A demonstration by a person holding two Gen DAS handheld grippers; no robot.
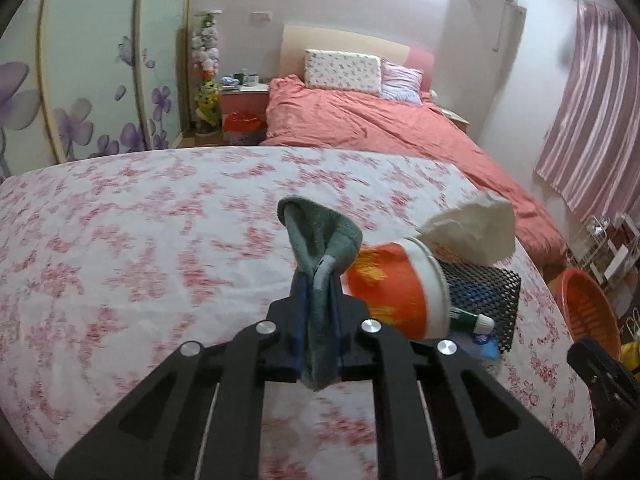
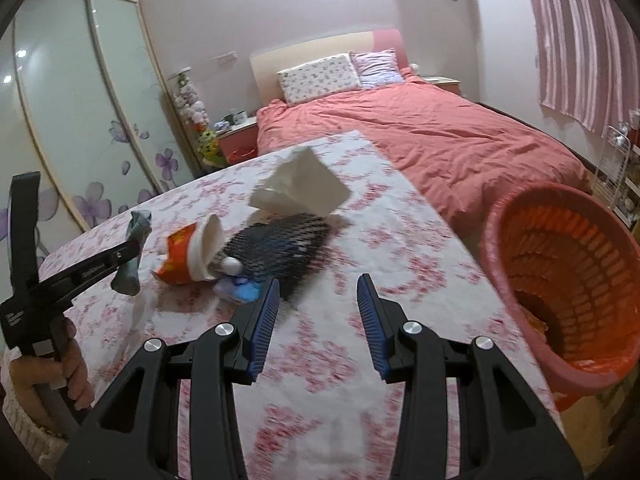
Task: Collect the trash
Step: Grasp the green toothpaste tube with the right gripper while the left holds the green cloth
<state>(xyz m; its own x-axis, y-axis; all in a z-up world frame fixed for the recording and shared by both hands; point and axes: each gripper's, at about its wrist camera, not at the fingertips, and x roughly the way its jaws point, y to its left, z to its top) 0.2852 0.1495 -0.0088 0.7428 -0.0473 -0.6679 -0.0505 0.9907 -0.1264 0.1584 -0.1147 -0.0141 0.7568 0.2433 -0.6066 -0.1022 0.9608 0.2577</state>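
Note:
My left gripper (image 1: 320, 276) is shut on a grey-green cloth (image 1: 320, 236) and holds it above the floral table; the right wrist view shows it too (image 2: 134, 240). Just right of it lie an orange-and-white paper cup (image 1: 396, 288) on its side, a white crumpled tissue (image 1: 472, 228), a black mesh net (image 1: 484, 292) and a small green-and-white tube (image 1: 472, 318). In the right wrist view the cup (image 2: 188, 252), tissue (image 2: 304, 188) and net (image 2: 280, 244) lie ahead of my right gripper (image 2: 318, 292), which is open and empty. An orange bin (image 2: 568, 276) stands at the right.
The table has a pink floral cloth (image 1: 160, 240). Beyond it is a bed with a coral duvet (image 1: 380, 124) and pillows. A wardrobe with flower doors (image 1: 80, 100) is on the left, striped curtains (image 1: 592, 112) on the right. A blue-and-white wrapper (image 2: 240, 292) lies by the cup.

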